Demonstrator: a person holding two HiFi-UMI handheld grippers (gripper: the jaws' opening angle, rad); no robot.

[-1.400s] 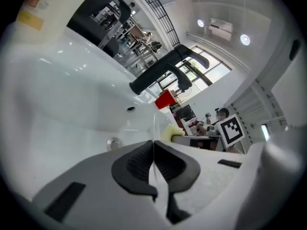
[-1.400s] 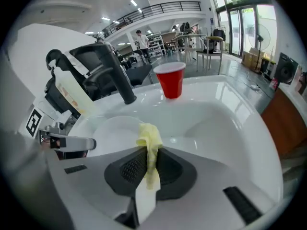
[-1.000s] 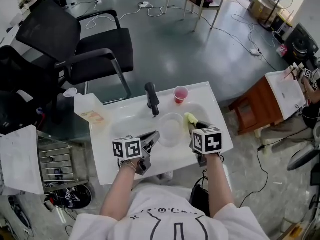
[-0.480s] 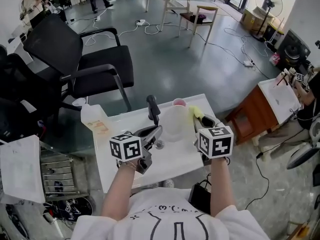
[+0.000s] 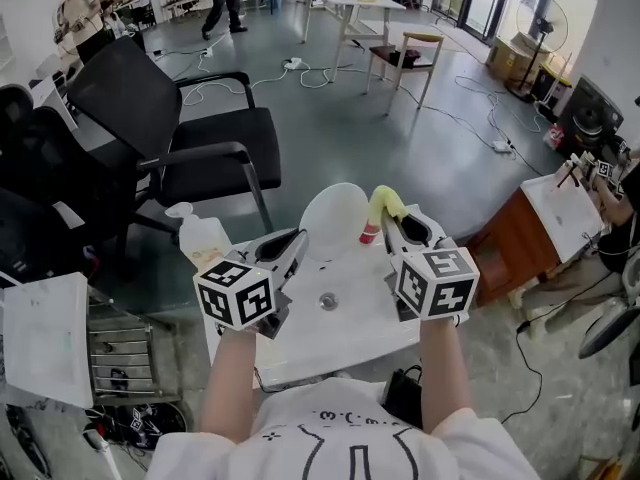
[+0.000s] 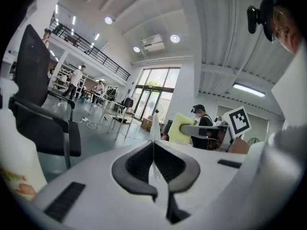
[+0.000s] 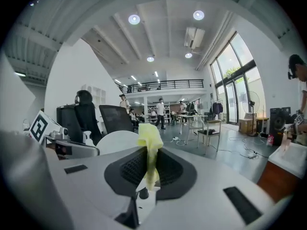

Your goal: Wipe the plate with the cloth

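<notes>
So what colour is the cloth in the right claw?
Pale yellow cloth, clearest in the right gripper view.

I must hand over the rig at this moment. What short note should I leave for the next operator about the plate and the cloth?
Left gripper: fingers shut on the rim of the plate, held upright above the sink.
Right gripper: fingers shut on the yellow cloth, which stands up close beside the plate; contact is not clear.
Done: both things are in hand, off the sink.
Left: press the cloth on the plate's face and wipe it, then probably set both down.
</notes>
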